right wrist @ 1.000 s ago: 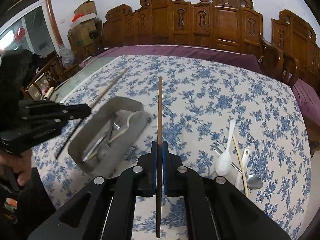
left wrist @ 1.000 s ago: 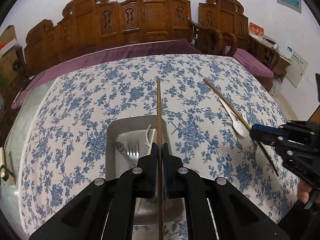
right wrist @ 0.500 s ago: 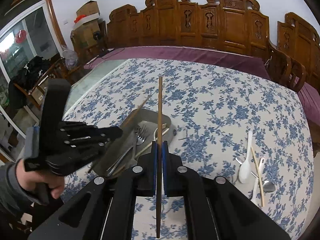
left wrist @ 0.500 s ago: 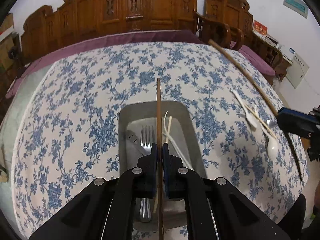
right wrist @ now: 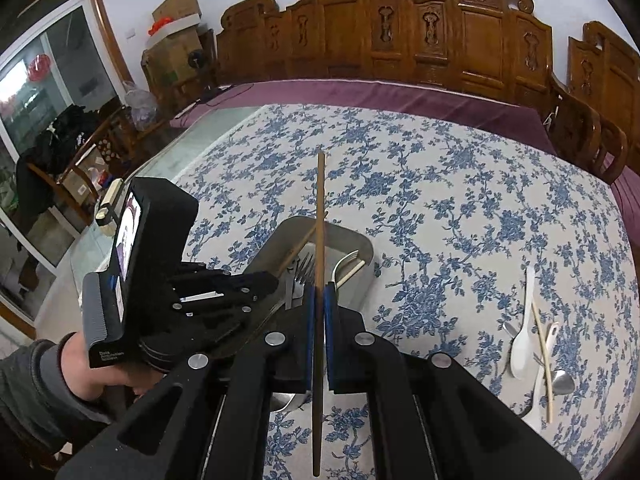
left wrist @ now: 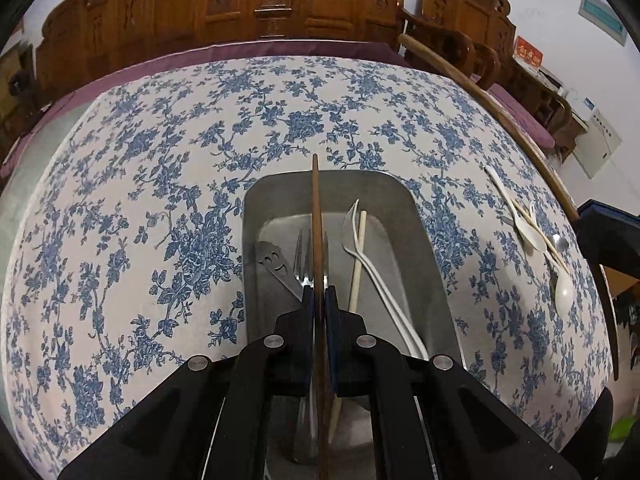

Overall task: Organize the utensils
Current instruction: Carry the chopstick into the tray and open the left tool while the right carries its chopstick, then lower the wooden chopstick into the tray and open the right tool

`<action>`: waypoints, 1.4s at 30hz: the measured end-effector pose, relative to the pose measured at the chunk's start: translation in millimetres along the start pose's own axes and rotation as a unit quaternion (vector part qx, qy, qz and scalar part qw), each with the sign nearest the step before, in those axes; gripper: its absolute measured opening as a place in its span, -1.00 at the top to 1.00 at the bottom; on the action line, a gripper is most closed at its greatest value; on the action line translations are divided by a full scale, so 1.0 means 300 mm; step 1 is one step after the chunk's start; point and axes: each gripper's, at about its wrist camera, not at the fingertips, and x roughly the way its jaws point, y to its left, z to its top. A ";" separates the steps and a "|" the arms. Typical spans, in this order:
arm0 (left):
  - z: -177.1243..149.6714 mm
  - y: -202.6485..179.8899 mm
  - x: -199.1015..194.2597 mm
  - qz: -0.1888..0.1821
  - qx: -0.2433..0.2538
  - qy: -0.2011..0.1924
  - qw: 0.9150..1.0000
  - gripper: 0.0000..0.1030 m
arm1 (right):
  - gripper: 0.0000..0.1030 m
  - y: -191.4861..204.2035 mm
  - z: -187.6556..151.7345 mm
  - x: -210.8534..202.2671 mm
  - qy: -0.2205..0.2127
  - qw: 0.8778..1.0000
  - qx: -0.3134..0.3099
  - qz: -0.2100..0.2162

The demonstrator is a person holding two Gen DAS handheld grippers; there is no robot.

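From the left wrist camera, the left gripper has its jaws pressed together on a dark brown chopstick, which runs straight out between the blue pads and ends above the far rim of the metal tray. The gripper hangs over the tray's near half. Inside the tray lie a metal fork, a flat metal handle with cut-outs, a pale chopstick and a white plastic fork (its tines point to the far wall). On the floral tablecloth well to the right of the tray lies a loose heap of white spoons, a pale stick and a metal spoon. At the right edge a second dark chopstick slants across, running into the dark body of the other gripper.

From the right wrist camera, the right gripper is likewise clamped on a second dark chopstick, which points ahead over the tray. The left gripper is held low over the tray by a hand in a grey sleeve, its chopstick slanting down into the tray. The heap of spoons lies to the right on the cloth.
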 end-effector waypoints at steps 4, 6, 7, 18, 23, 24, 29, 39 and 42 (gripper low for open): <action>-0.019 0.013 0.002 -0.004 0.000 0.005 1.000 0.90 | 0.88 0.004 -0.006 0.034 0.007 1.000 0.005 0.000; -0.026 0.019 -0.011 -0.002 0.003 0.004 1.000 0.90 | 0.88 0.010 -0.006 0.049 0.009 1.000 0.006 0.000; -0.029 0.023 -0.026 -0.001 0.003 0.001 1.000 0.89 | 0.88 0.012 -0.007 0.056 0.009 1.000 0.008 0.000; -0.076 0.086 -0.201 0.026 0.018 -0.041 0.999 0.89 | 0.88 0.066 -0.037 0.187 0.015 1.000 0.023 -0.008; -0.101 0.115 -0.247 0.033 0.013 -0.052 0.998 0.87 | 0.88 0.086 -0.045 0.261 0.015 0.999 0.039 -0.006; -0.106 0.124 -0.256 0.033 0.009 -0.055 0.998 0.85 | 0.88 0.091 -0.046 0.275 0.015 0.999 0.038 -0.007; -0.126 0.145 -0.273 0.034 -0.001 -0.061 0.998 0.63 | 0.88 0.110 -0.061 0.320 0.022 0.999 0.037 -0.014; -0.140 0.161 -0.267 0.045 -0.007 -0.062 0.997 0.56 | 0.88 0.109 -0.099 0.384 0.044 0.998 0.046 -0.016; -0.152 0.164 -0.275 0.046 -0.014 -0.063 0.997 0.55 | 0.87 0.112 -0.100 0.394 0.046 0.998 0.041 -0.019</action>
